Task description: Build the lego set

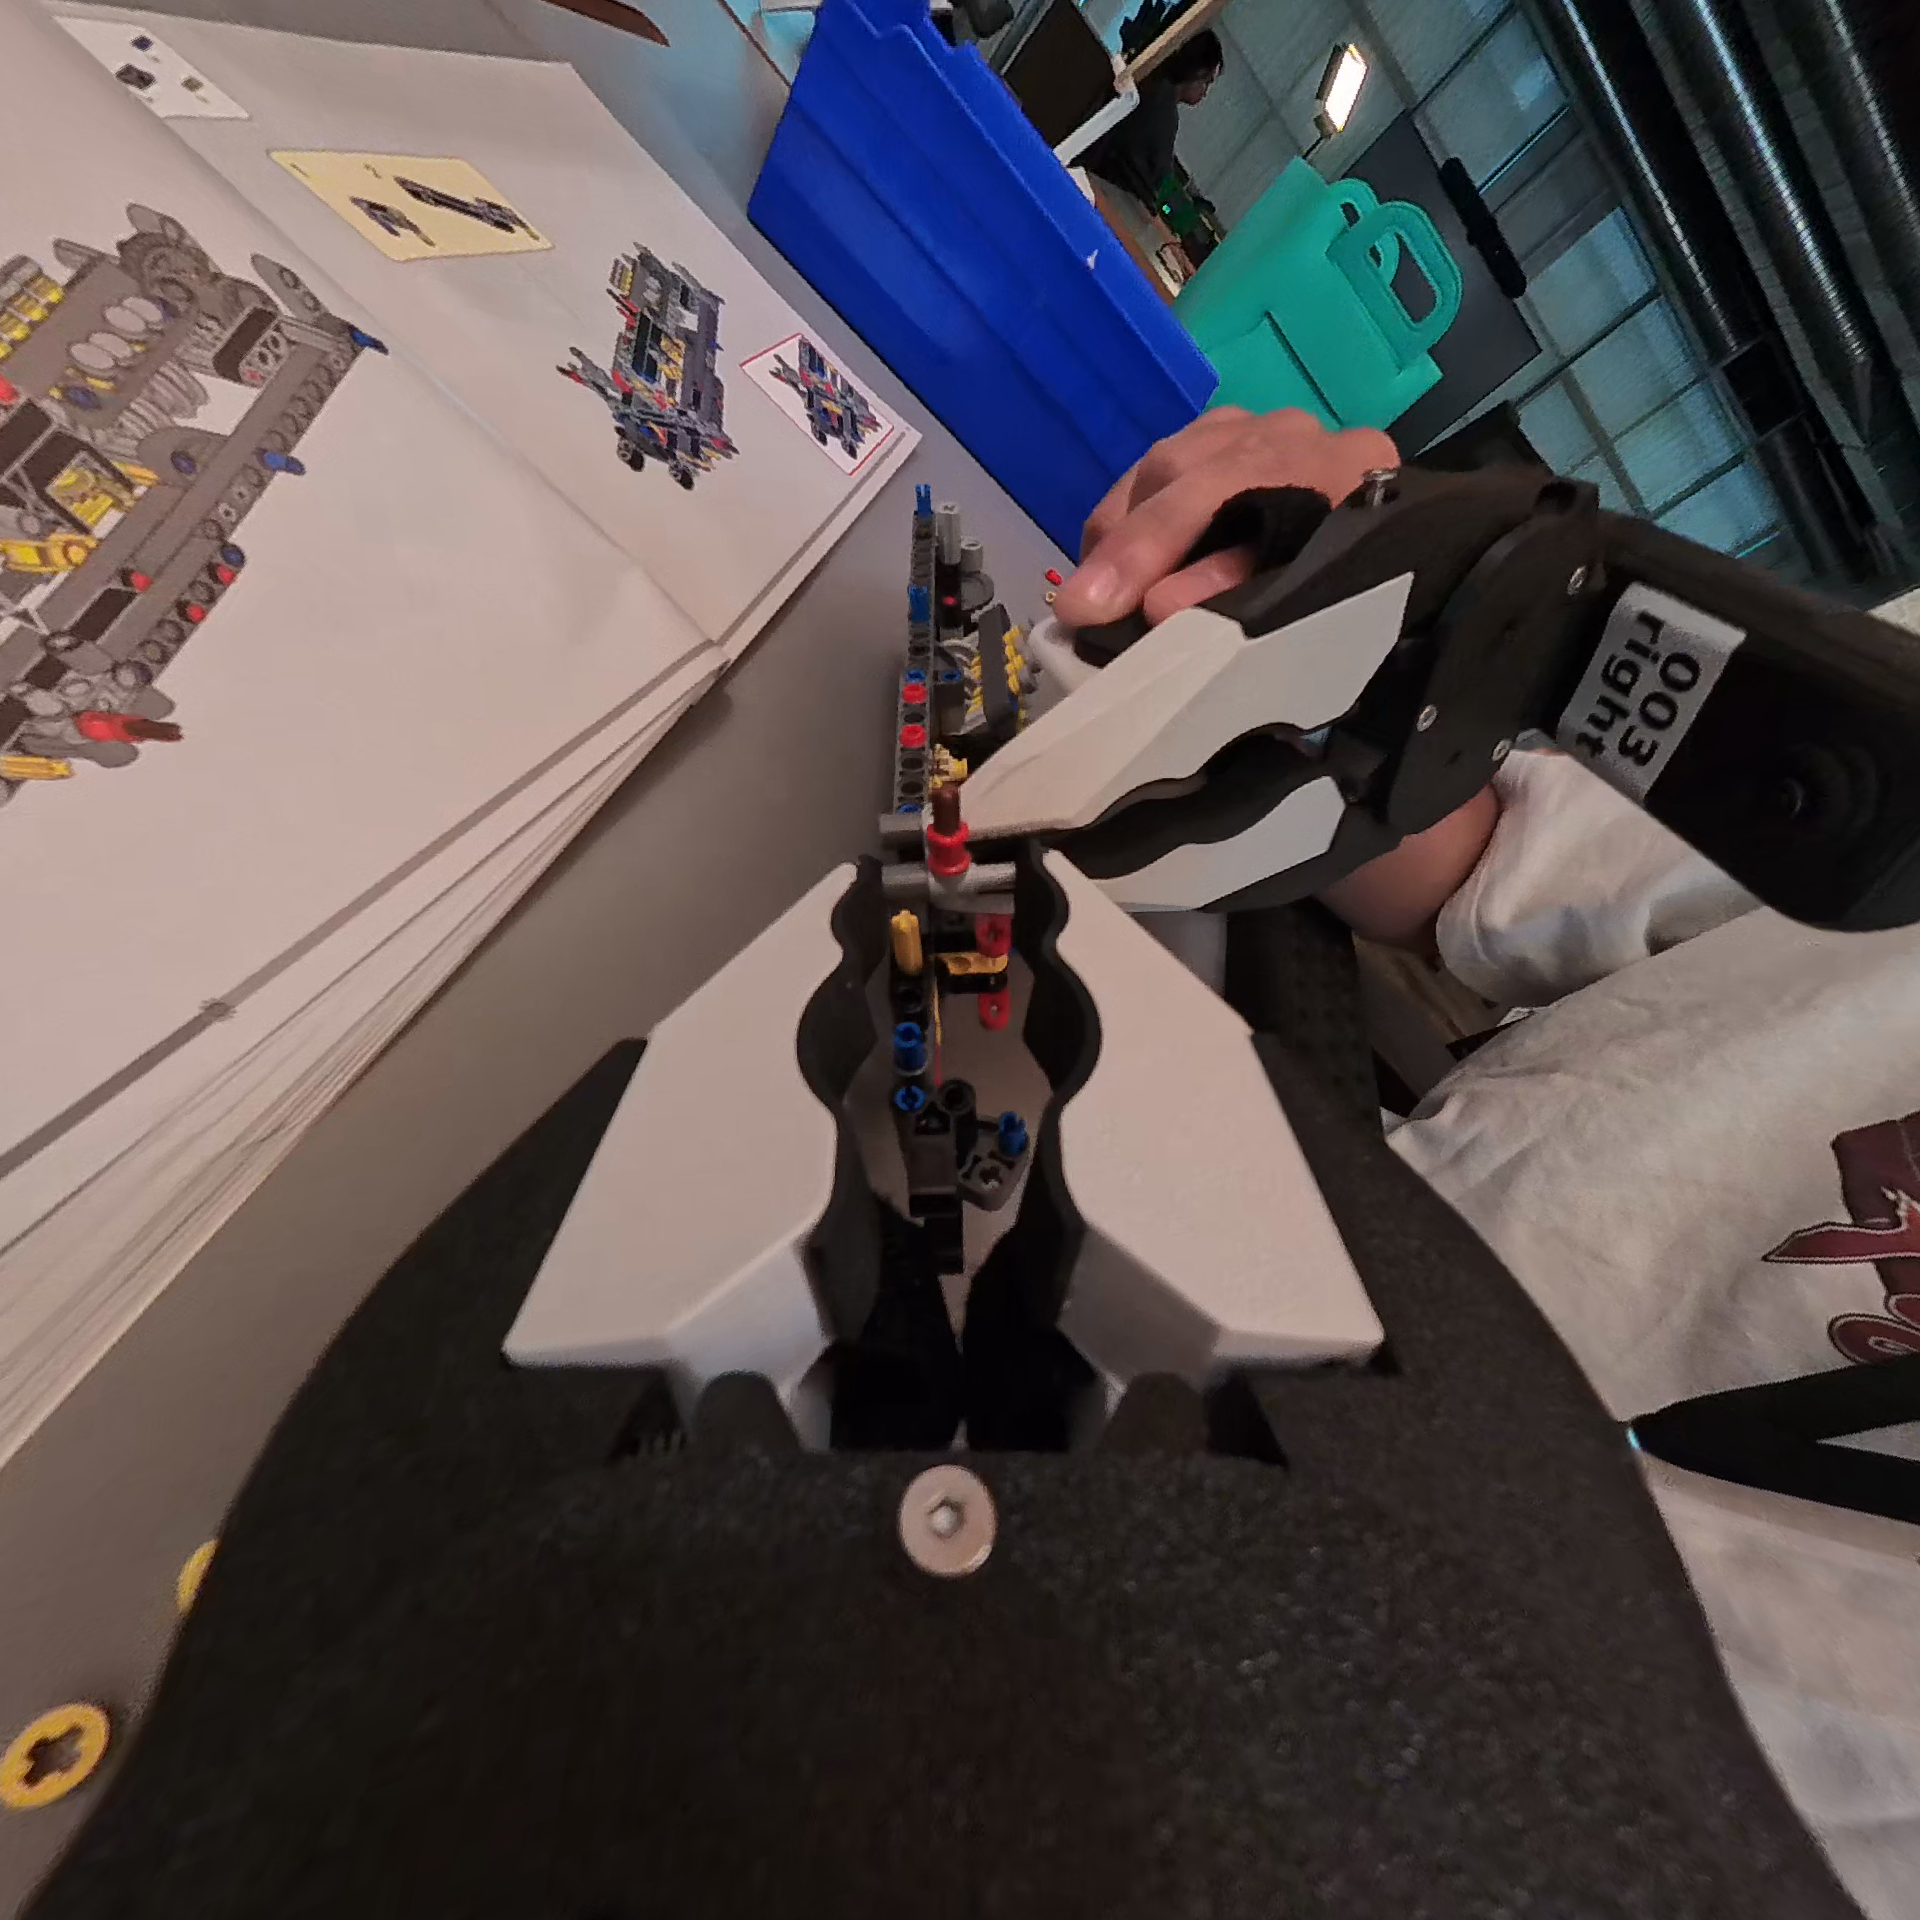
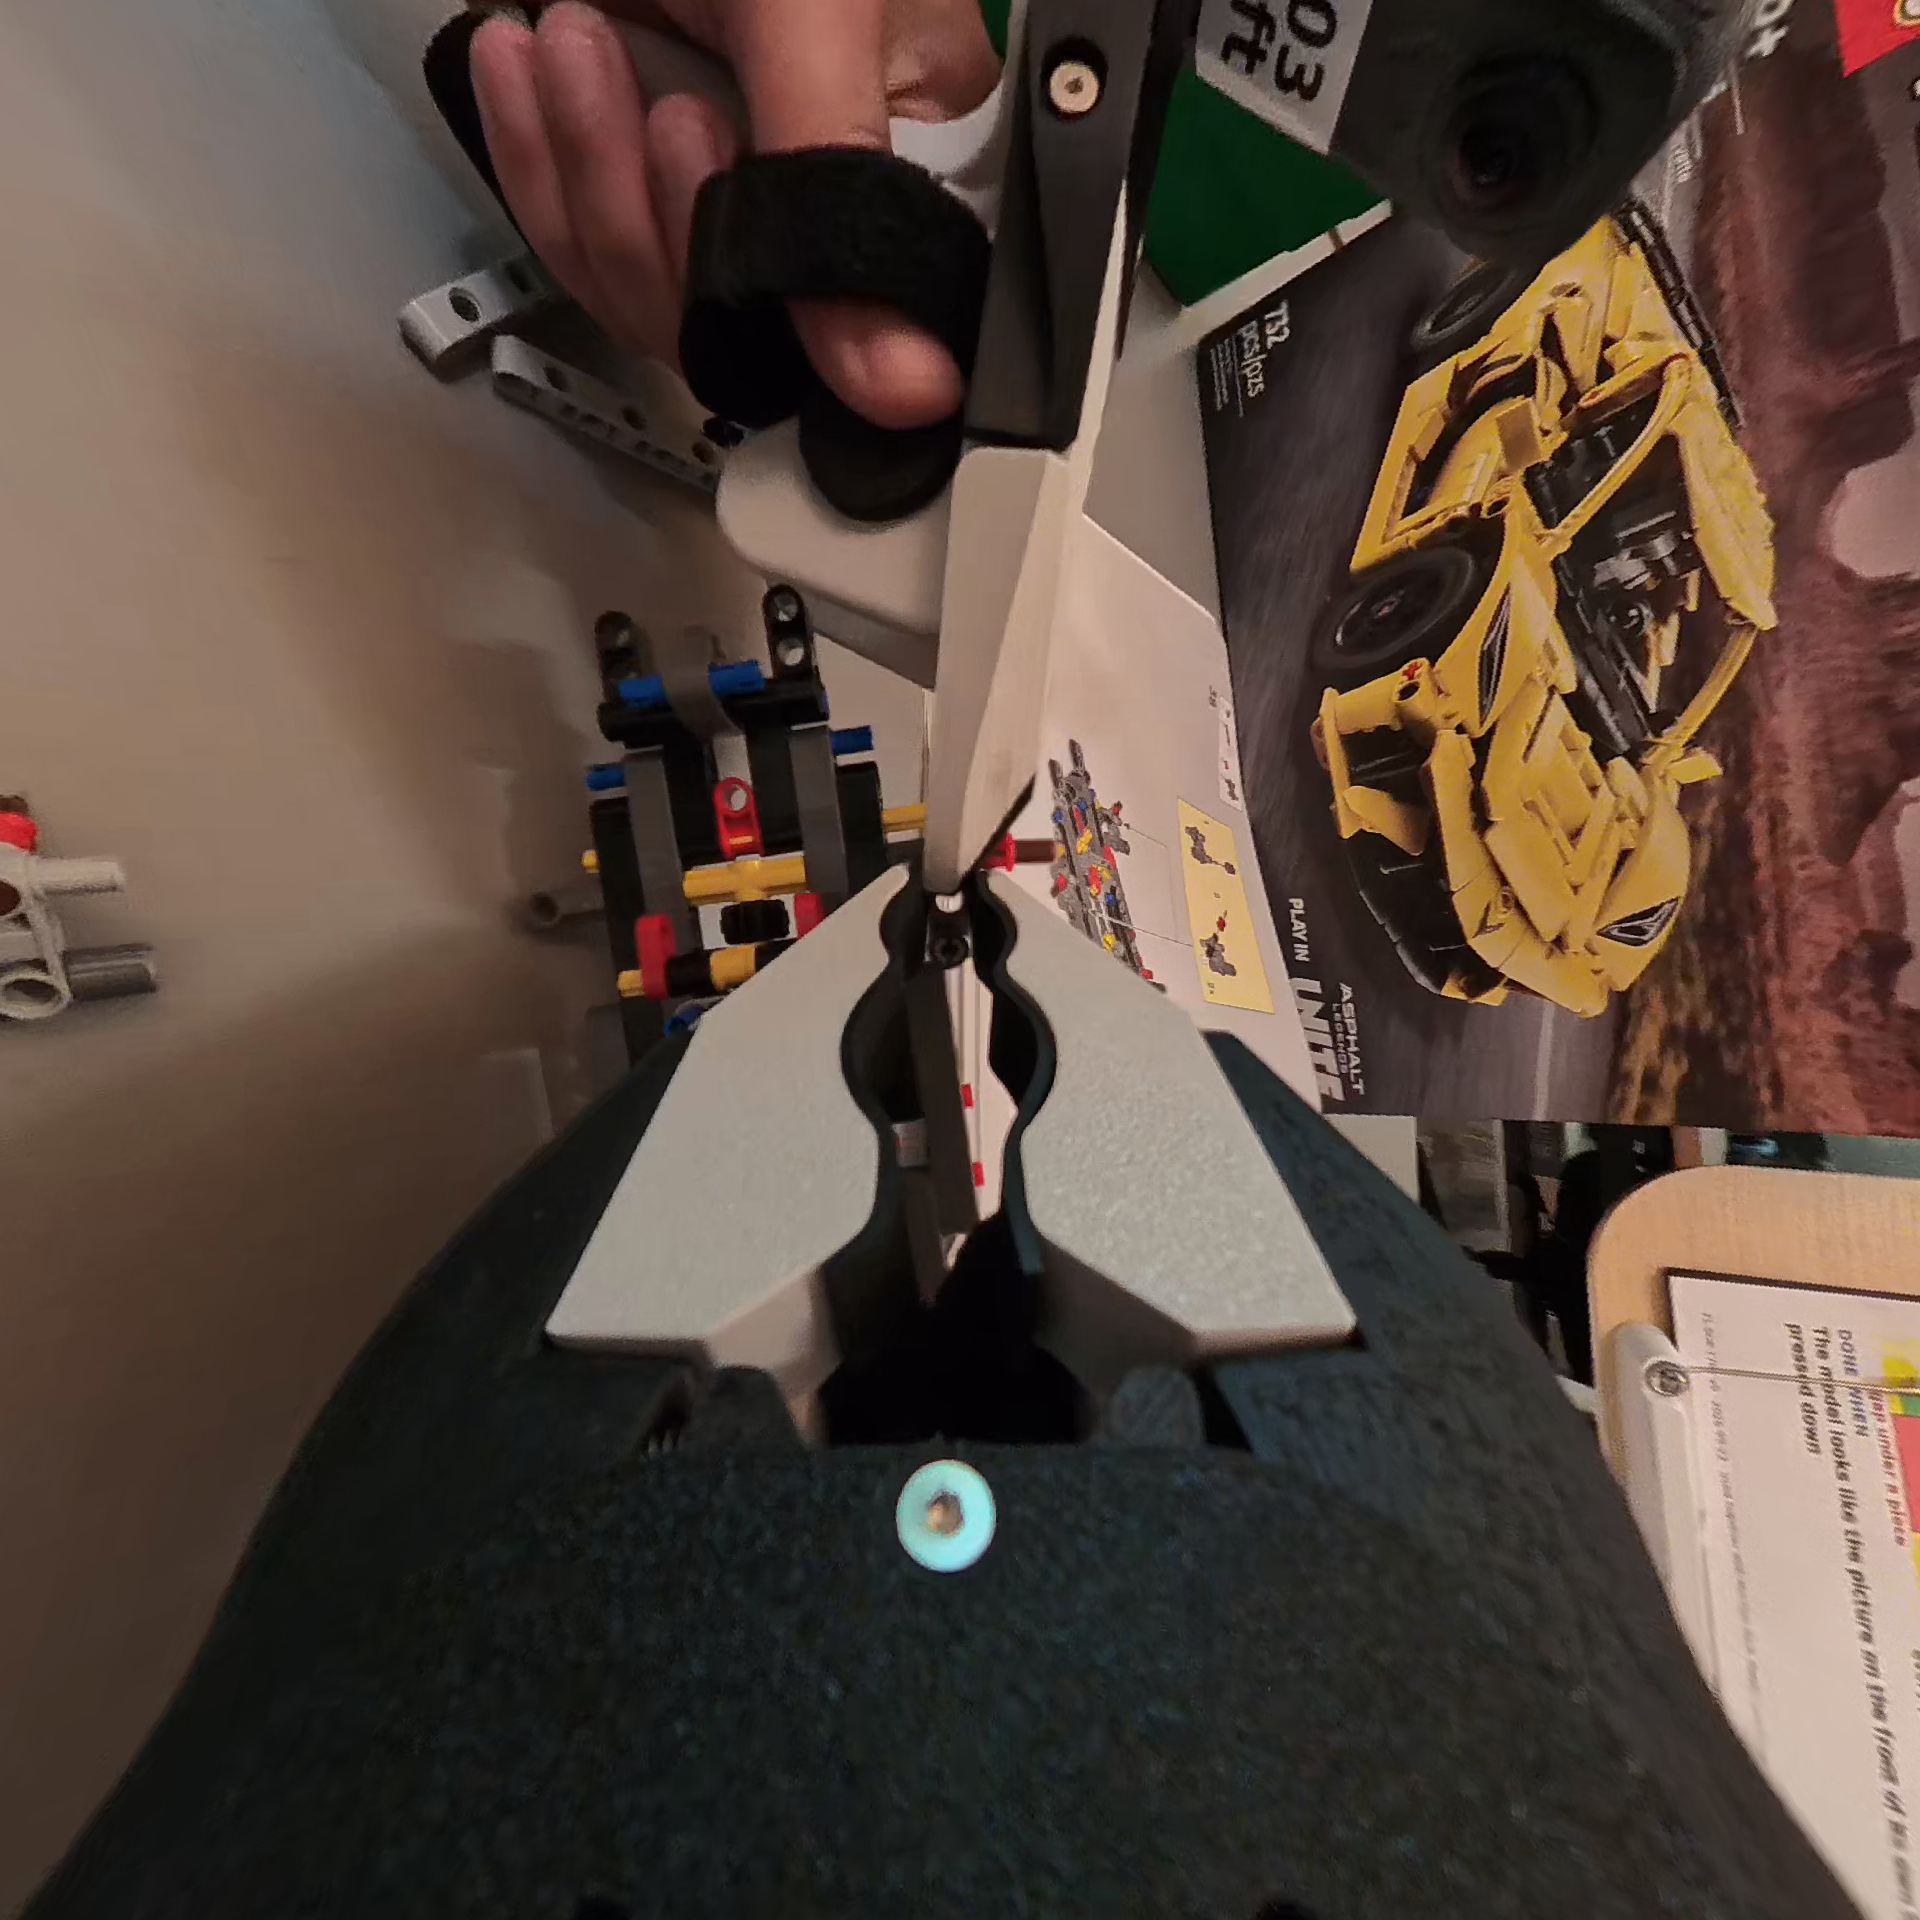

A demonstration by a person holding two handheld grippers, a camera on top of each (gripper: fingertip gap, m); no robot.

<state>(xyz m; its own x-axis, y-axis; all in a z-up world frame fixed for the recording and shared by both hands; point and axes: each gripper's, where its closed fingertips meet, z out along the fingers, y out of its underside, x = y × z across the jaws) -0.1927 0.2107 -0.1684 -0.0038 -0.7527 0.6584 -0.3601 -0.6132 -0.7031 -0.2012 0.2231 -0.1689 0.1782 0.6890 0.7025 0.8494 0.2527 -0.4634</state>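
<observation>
Your left gripper (image 1: 940, 883), grey-fingered with black wavy pads, is clamped across the near end of the long grey-and-black lego chassis (image 1: 928, 665), which is studded with blue, red and yellow pins. The chassis stands on edge on the grey table (image 1: 582, 977) and extends away from the fingers, just beside the open instruction booklet (image 1: 436, 582).

Your right gripper (image 1: 971, 821) comes in from the right side. Its fingertips sit at a small red bush with a brown axle (image 1: 945, 836), which stands on the grey crossbeam at the chassis end. In the right wrist view its jaws are nearly together around a thin dark grey edge of the chassis (image 2: 940, 1039); firm pinching cannot be confirmed. One finger of the left gripper (image 2: 987, 727) crosses directly ahead of the right gripper (image 2: 945, 894).

Your hands (image 1: 1195, 520) hold both handles through black fabric loops.

Other items noted: a blue plastic bin (image 1: 966, 270) beyond the booklet; loose light grey beams (image 2: 561, 374) on the table; a small grey-and-red connector piece (image 2: 52, 925) well apart at the left; the lego box showing a yellow car (image 2: 1538, 665).
</observation>
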